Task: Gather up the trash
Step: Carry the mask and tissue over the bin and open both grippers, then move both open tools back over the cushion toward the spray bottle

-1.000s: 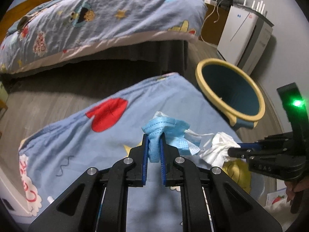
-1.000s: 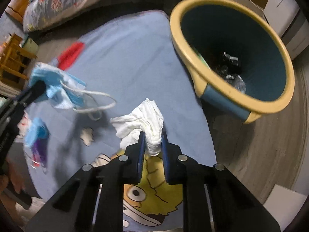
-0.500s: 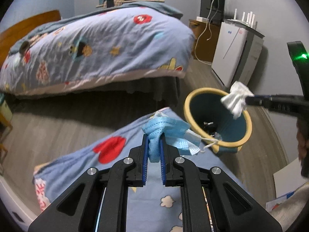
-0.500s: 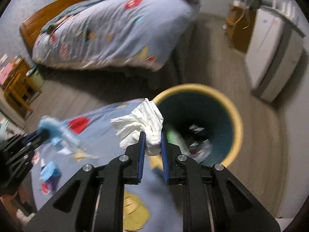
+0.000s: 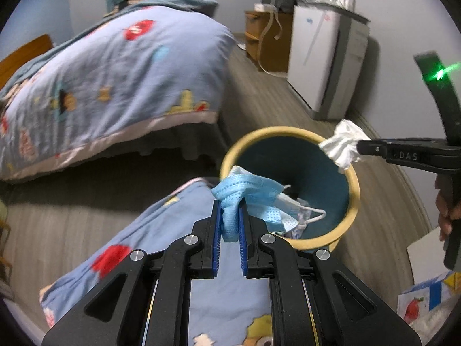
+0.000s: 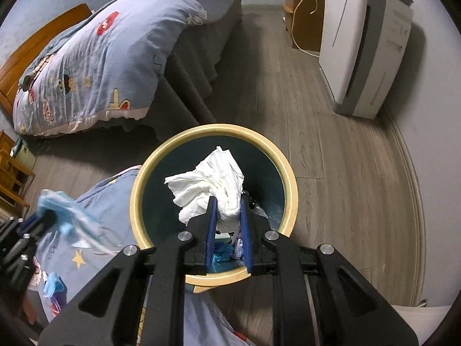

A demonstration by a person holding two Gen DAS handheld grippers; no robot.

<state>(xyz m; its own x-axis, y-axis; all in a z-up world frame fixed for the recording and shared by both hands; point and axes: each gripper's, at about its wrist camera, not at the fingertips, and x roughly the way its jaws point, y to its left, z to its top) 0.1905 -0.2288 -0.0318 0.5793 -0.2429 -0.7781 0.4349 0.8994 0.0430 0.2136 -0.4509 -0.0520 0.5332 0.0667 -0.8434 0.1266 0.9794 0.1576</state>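
While the right gripper (image 6: 228, 216) pinches the tissue (image 6: 211, 184) above the bin (image 6: 283, 167), open fully there; the left gripper (image 5: 229, 216) clamps the mask (image 5: 247, 190) beside the bin's rim.

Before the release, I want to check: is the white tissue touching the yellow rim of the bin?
Cannot tell. In the right wrist view the tissue in the right hand-held gripper appears inside the rim; in the left wrist view it overlaps the rim.

Tissue (image 6: 213, 184) and mask (image 5: 247, 193) now reach the bin (image 6: 285, 170).
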